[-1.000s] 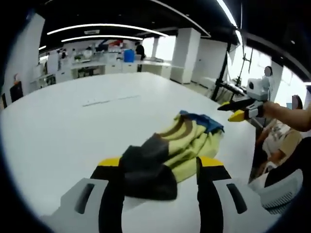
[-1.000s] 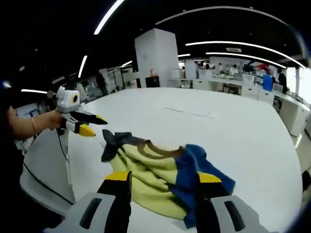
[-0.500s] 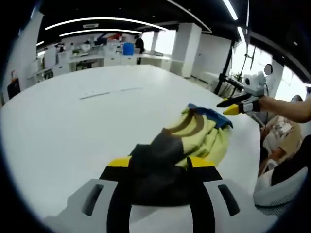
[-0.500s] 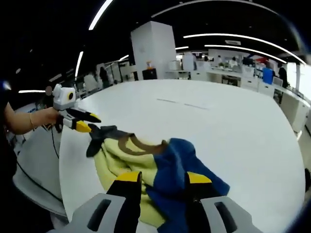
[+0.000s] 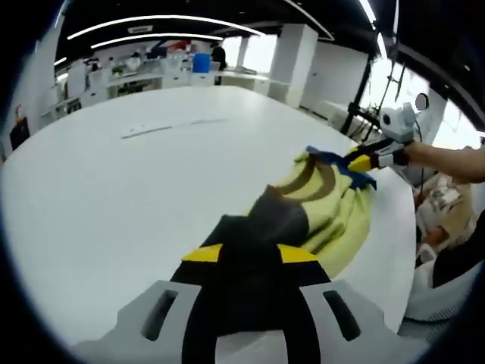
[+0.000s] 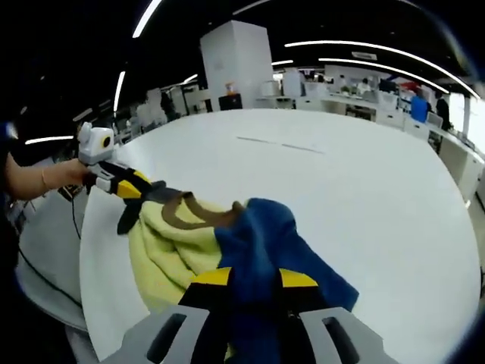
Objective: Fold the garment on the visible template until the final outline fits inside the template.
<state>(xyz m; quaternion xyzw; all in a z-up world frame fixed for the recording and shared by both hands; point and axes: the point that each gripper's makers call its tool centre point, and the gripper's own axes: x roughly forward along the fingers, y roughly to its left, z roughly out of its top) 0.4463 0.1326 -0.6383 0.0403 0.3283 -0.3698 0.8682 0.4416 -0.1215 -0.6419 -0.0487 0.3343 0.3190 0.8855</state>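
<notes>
A yellow garment (image 5: 333, 201) with brown stripes, a dark grey end (image 5: 261, 227) and a blue end (image 5: 324, 157) lies near the white table's (image 5: 114, 197) edge. My left gripper (image 5: 250, 254) is shut on the dark grey end. In the right gripper view the left gripper (image 6: 132, 188) holds that end at the far left. My right gripper (image 6: 255, 278) is shut on the blue end (image 6: 261, 235), and it enters the left gripper view (image 5: 362, 161) from the right. The yellow body (image 6: 170, 246) is bunched between them. A faint line mark (image 5: 174, 126) lies farther out on the table.
The table's curved edge (image 5: 394, 250) runs close beside the garment, with a seated person (image 5: 443, 220) beyond it. A hand (image 6: 53, 178) holds the left gripper. A white pillar (image 6: 239, 64) and desks (image 5: 159, 80) stand in the background.
Both grippers have come down onto the garment and shut, the left on the dark grey end, the right on the blue end. The cloth now spreads a little between them.
</notes>
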